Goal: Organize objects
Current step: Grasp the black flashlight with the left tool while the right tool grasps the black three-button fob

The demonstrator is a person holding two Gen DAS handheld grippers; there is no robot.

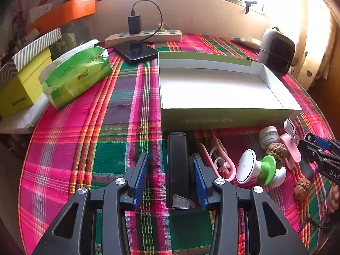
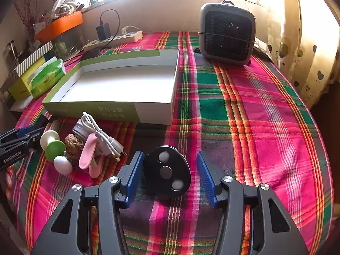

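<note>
A black rounded-triangle disc (image 2: 167, 173) with three round silver studs on its face lies flat on the plaid cloth (image 2: 255, 114) between the jaws of the right gripper (image 2: 170, 175). The left blue pad touches its edge, the right pad stands clear, so the jaws are open around it, not yet gripping.

Just left of it sits a small heap: a white coiled cable (image 2: 99, 133), a pink clip (image 2: 88, 153), a walnut (image 2: 73, 144), and a green-and-white spool-shaped piece (image 2: 54, 148).

Beyond the heap lies a shallow open box (image 2: 110, 110), white inside with a green outer wall that carries printed characters too small to read.

The left gripper (image 1: 170, 176) has its jaws open; a black stapler-like block (image 1: 177, 165) stands against its right pad, the left pad apart from it. The gripper's side reads "GenRobot.AI" in the right wrist view.

Farther back on the counter are a green tissue pack (image 1: 78, 74), a yellow carton (image 1: 21, 89) whose wording is unreadable, a power strip (image 1: 144, 36) and a grey desk fan (image 2: 227, 34).
</note>
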